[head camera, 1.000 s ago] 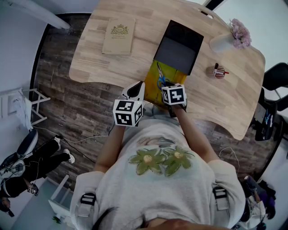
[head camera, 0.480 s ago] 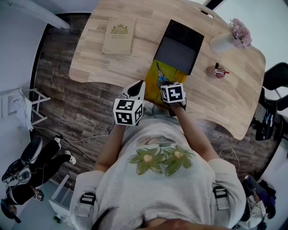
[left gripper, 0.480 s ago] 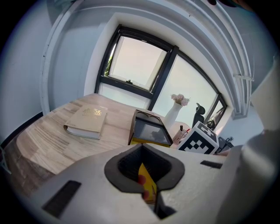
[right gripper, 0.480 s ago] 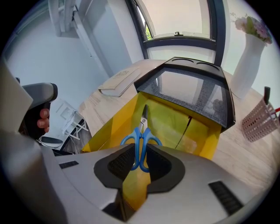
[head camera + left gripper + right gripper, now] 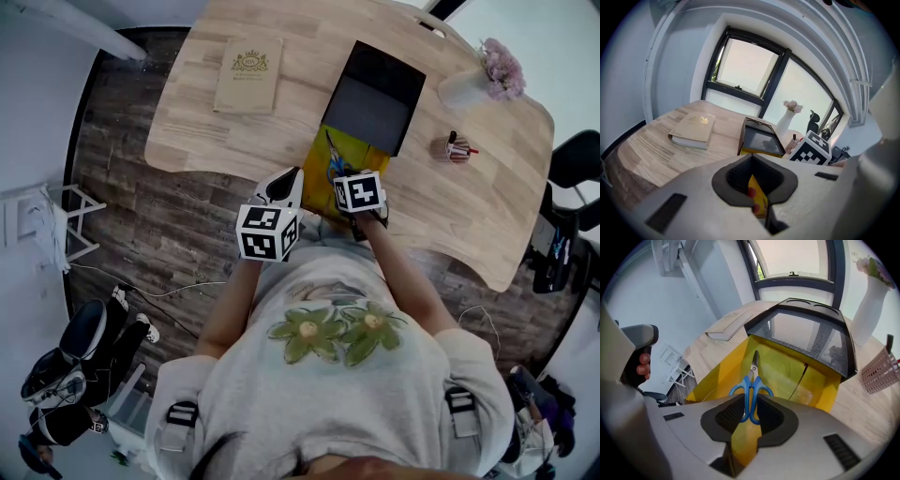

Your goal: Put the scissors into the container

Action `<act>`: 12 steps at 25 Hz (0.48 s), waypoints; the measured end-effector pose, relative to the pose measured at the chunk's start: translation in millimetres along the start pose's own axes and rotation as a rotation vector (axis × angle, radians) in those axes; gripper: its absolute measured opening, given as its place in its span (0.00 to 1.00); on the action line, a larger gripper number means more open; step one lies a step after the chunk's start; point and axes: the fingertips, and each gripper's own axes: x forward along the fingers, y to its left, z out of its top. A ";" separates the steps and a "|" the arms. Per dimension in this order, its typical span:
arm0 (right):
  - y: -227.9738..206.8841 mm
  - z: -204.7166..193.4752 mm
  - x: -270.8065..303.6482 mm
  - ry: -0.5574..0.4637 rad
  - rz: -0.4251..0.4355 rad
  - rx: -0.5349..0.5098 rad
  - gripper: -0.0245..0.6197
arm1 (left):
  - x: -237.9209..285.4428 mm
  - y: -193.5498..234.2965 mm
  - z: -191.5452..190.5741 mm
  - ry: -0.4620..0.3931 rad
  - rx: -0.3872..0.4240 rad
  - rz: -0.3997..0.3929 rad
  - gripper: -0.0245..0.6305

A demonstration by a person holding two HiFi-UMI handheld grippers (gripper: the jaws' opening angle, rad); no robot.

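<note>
The scissors, with blue handles, point away from me over the open yellow container. My right gripper is shut on the handles, one pad on each side. In the head view the scissors hang above the yellow container at the table's near edge, just ahead of the right gripper. My left gripper is shut on a yellow flap with red dots, and in the head view the left gripper sits at the container's left edge.
A black box stands at the yellow container's far end. On the wooden table lie a tan book, a white vase with pink flowers and a small pen holder. A black chair stands at the right.
My right gripper has edged slightly forward over the yellow container with the scissors. The left gripper has stayed put. A person on the floor at lower left has moved.
</note>
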 end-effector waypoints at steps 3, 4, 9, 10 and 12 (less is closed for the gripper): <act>-1.0 -1.5 1.9 0.011 0.000 -0.002 0.17 | 0.7 -0.4 -0.2 0.003 0.000 0.000 0.04; -1.1 -1.7 2.3 0.015 0.000 -0.002 0.17 | 0.8 -0.2 0.0 0.003 0.000 0.000 0.04; 0.0 -3.5 4.4 0.028 0.001 -0.006 0.17 | 0.7 1.4 0.9 0.001 -0.001 0.002 0.04; 0.3 -4.1 4.9 0.031 0.001 -0.005 0.17 | 0.8 1.5 0.8 0.001 -0.001 0.002 0.04; 0.5 -5.4 5.5 0.037 0.001 -0.005 0.17 | 1.0 1.5 -0.3 0.004 -0.002 0.001 0.04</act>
